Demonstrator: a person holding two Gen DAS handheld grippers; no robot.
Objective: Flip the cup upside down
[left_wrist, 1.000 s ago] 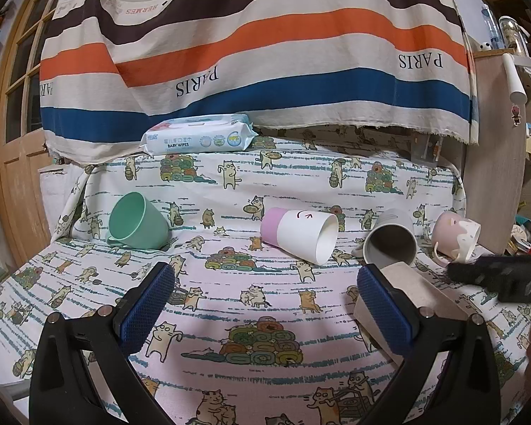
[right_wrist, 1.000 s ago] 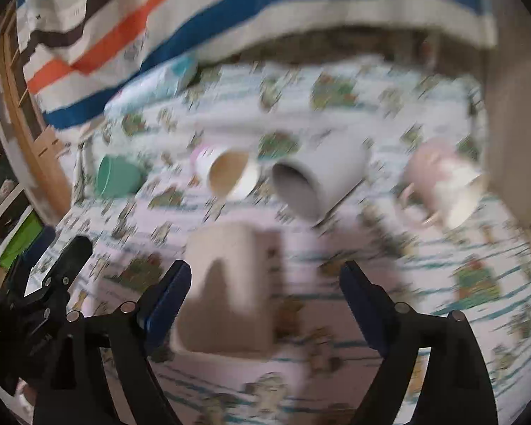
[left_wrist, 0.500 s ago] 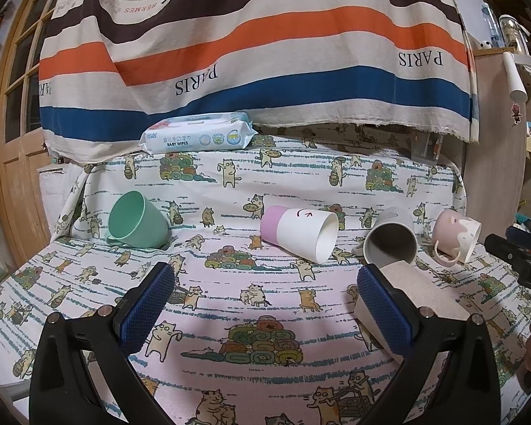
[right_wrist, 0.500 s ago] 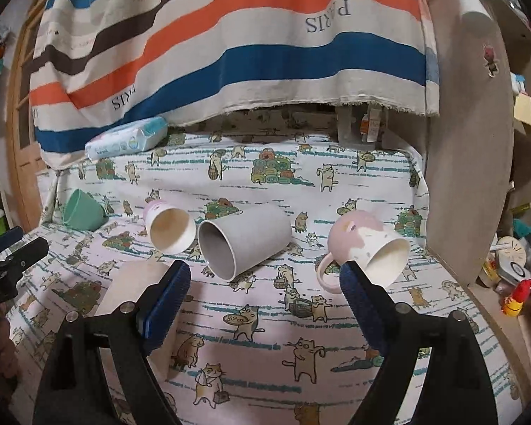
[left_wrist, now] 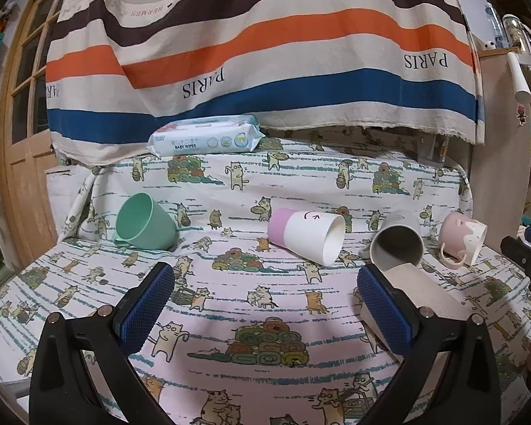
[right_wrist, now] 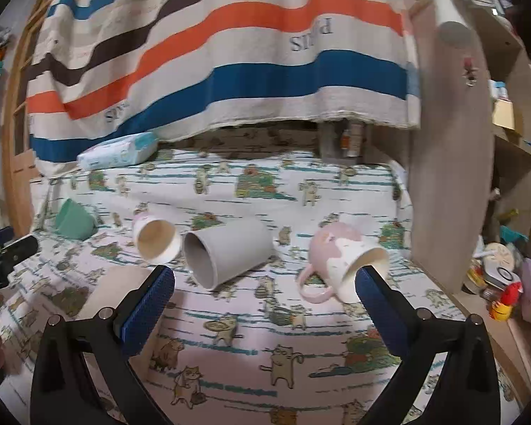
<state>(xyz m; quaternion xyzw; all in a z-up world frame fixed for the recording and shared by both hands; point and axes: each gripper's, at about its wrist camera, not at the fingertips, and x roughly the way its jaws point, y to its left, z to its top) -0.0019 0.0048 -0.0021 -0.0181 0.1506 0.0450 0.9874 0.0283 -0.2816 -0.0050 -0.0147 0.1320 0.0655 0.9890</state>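
Note:
Several cups lie on their sides on the cat-print cloth: a green cup, a pink-and-white cup, a grey cup and a pink mug with a handle. A beige cup stands upside down behind my left gripper's right finger. My left gripper is open and empty above the cloth. My right gripper is open and empty, with the grey cup and the pink mug just beyond its fingers. The beige cup shows at left.
A pack of baby wipes lies at the back under a striped hanging cloth. A wooden door is at left. A wooden cabinet side stands at right, with clutter on a shelf.
My right gripper has swung up and to the right, away from the upside-down beige cup, and now faces the grey cup and pink mug. My left gripper has not moved.

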